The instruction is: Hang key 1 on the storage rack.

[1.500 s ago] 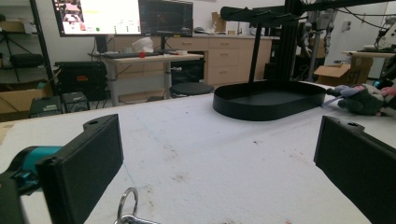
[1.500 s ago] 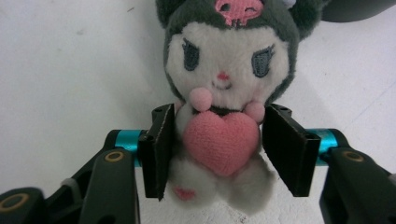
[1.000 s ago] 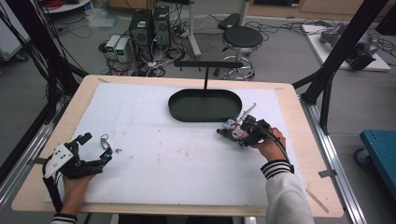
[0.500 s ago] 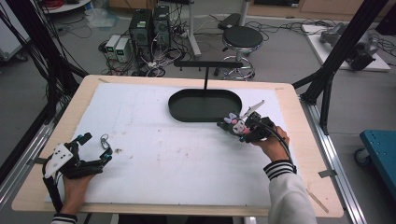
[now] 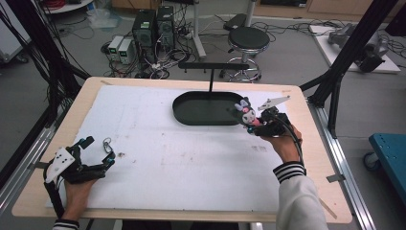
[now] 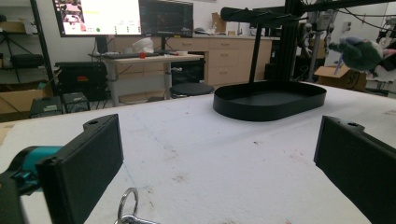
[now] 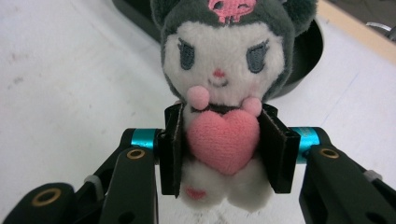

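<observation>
1. The right gripper [image 7: 223, 149] has its jaws partway closed, pads pressing both flanks of the plush doll [image 7: 223, 93].
2. The doll has a white face, dark grey hood with a pink skull, and a pink heart on its chest.
3. It is held upright, head up, facing the gripper.
4. It hangs over the black tray's [image 5: 191, 112] right rim.
5. The left gripper [image 5: 98, 154] rests wide open, holding nothing, well apart from the tray.
</observation>
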Available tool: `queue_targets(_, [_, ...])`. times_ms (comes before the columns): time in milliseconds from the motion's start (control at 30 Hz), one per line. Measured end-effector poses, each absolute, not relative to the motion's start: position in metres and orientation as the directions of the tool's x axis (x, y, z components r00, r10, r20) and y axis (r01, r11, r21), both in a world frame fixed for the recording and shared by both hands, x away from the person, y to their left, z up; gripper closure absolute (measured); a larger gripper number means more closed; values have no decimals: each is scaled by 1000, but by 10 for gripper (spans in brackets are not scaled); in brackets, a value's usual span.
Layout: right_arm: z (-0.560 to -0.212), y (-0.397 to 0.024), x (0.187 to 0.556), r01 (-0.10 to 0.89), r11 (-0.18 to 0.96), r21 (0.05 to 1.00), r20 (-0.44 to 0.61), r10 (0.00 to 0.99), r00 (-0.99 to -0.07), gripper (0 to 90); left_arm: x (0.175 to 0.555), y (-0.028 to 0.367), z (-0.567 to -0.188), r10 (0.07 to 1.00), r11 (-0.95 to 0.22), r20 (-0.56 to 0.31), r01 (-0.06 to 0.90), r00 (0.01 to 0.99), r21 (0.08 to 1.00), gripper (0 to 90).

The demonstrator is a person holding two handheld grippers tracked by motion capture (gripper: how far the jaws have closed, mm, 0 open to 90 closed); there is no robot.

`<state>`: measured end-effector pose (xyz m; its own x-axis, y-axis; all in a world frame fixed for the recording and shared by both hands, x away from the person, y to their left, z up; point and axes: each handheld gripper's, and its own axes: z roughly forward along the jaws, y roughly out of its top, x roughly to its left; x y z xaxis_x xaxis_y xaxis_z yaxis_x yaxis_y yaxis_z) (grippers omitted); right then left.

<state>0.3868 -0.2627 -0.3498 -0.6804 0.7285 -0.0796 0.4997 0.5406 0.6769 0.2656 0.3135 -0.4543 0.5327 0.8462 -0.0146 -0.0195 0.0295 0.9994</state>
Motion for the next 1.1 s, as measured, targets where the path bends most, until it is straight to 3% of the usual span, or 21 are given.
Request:
queue_targets(600, [-315,-269,405,461,420,782,-49,779,-626,565,266,314,-454,851,28,-16,-16,525,999,17])
queue_targets(1100, [-296,-273,427,459,373,807,-32,802,-596,564,266,314,-454,852,30,-18,-15,523,999,17])
